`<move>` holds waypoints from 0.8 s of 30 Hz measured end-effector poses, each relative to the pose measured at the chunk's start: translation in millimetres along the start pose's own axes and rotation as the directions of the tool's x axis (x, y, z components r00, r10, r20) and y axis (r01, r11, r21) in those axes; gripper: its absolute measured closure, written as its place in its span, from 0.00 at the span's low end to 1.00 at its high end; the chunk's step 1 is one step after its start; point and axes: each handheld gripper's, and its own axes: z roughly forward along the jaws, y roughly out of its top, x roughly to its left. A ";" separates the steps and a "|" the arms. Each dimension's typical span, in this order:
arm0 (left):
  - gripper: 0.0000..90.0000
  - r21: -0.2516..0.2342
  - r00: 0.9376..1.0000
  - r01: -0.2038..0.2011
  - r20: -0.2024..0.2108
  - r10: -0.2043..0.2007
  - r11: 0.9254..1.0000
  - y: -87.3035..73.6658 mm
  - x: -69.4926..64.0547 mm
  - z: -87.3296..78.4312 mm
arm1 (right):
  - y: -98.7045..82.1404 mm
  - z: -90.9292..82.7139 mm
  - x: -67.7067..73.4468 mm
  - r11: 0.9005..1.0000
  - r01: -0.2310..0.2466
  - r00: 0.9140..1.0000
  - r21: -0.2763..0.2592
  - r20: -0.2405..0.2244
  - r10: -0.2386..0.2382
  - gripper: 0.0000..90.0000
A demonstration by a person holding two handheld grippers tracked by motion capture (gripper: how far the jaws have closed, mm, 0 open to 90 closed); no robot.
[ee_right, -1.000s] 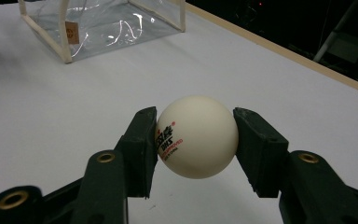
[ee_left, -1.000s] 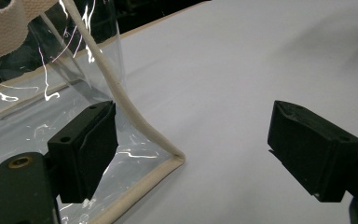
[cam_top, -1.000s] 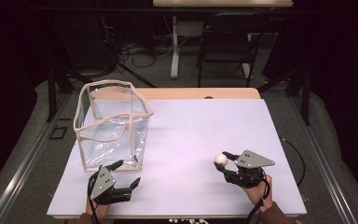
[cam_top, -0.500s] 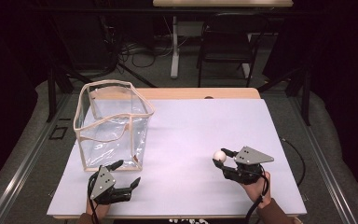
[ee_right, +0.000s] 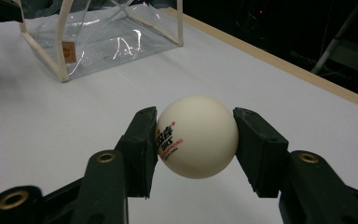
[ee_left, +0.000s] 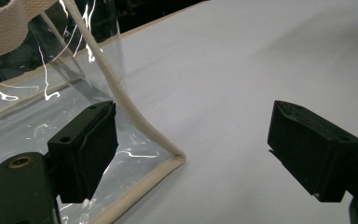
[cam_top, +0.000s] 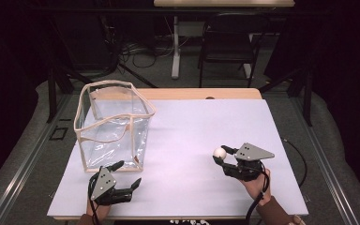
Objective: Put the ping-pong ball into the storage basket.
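Ball (ee_right: 196, 136), white, sits clamped between my right claw's (cam_top: 221, 157) pads at lower right; my left claw (cam_top: 127, 174) gapes empty beside the clear bag (cam_top: 113, 126), lower left.

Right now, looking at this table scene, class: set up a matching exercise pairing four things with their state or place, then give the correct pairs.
Things:
1. small white table-tennis ball
2. clear plastic bag with beige trim
3. left gripper
4. right gripper

States or places:
A. jaws wide apart, nothing between the pads
B. standing open-topped at the table's left
C. pinched between two black pads
D. shut on a round thing, at the table's right

Pairs: 1-C, 2-B, 3-A, 4-D
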 end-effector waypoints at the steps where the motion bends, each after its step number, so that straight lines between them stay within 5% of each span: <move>1: 0.18 0.001 1.000 0.000 0.000 0.000 1.000 0.0 0.0 0.0 | 0.6 0.7 -0.2 1.000 0.000 1.000 0.000 0.001 0.000 0.57; 24: 0.18 0.001 1.000 -0.001 -0.001 0.001 1.000 -0.1 0.0 0.0 | 5.9 15.0 -1.4 1.000 -0.001 1.000 0.012 -0.024 0.001 0.57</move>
